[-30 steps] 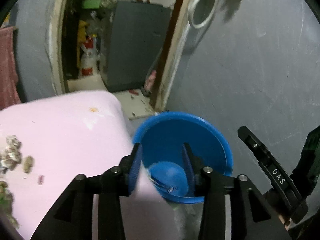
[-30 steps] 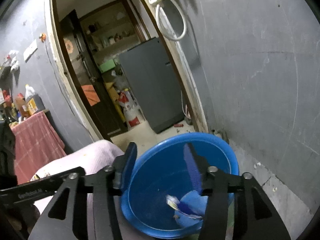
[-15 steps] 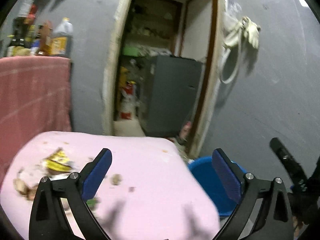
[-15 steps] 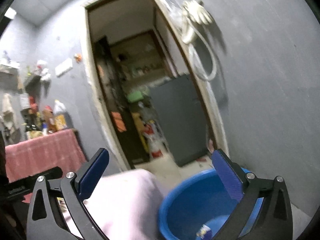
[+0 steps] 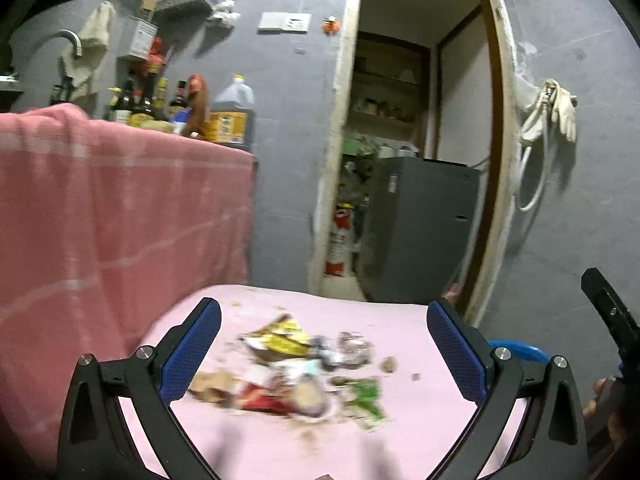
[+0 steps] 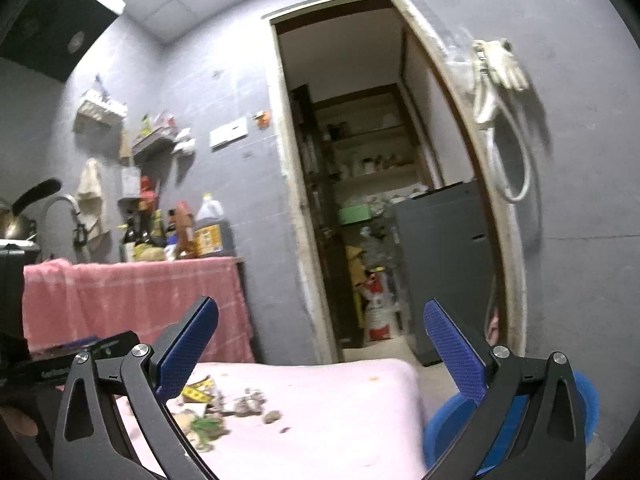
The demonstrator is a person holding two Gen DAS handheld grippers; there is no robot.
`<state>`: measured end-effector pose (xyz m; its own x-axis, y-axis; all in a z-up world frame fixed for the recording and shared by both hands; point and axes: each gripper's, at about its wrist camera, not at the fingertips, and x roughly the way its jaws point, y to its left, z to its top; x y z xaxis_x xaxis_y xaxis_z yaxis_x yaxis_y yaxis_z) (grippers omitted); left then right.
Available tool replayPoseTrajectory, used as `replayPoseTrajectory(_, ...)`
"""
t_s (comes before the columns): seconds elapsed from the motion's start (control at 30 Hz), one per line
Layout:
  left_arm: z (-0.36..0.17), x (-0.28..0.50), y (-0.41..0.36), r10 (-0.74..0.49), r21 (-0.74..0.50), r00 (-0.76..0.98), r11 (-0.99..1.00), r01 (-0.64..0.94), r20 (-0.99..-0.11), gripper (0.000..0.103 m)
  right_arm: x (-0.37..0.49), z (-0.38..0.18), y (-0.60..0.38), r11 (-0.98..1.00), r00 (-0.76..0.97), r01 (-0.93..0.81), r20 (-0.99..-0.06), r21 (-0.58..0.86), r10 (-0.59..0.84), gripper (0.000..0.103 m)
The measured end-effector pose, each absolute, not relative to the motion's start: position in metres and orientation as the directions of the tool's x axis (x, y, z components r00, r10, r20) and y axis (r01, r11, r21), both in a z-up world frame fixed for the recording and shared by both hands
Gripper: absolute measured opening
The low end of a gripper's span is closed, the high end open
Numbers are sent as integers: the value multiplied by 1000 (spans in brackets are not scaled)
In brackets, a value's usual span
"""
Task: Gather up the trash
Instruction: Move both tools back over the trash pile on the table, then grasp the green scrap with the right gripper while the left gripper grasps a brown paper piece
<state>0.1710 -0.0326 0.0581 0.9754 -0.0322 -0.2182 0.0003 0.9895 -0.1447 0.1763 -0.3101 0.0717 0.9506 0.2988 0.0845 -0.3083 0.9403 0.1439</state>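
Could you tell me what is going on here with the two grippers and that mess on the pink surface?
A person is clearing trash with a handheld gripper in each hand. Both the left gripper and the right gripper are wide open and empty. A pile of wrappers and scraps lies on the pink surface. The blue basin sits on the floor beside it, its contents out of sight.

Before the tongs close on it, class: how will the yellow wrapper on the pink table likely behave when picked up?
The yellow wrapper looks crumpled and thin, so it is probably light and floppy, and should crush flat between the pads. It lies among loose scraps, so neighbouring bits may get dragged along. Its glossy film could slip.
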Motion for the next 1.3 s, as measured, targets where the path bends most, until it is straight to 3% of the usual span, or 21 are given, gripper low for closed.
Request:
replayPoseTrajectory(0.27,34,163,8,34,-120,960,990,-69,-278,101,185,59,-271,919,923,-382,-16,95,385,103)
replayPoseTrajectory(0.73,-3,192,28,-23,-133,876,990,-47,-482,101,226,34,-230,906,857,-421,-306,47,414,103)
replayPoseTrajectory(0.8,-5,197,31,-35,-145,864,988,-44,-502,100,233,29,-225,898,835,-439,-351,42,424,98)
replayPoseTrajectory(0.87,-8,202,34,-46,-158,854,986,-44,-518,100,240,25,-222,884,806,-464,-391,53,446,86)
replayPoseTrajectory(1.0,-8,204,43,-67,-204,845,978,-50,-530,89,251,18,-221,859,752,-503,-444,93,488,74)
replayPoseTrajectory(1.3,-16,220,54,-94,-245,800,967,-68,-592,68,258,10,-196,806,665,-589,-537,51,520,71)
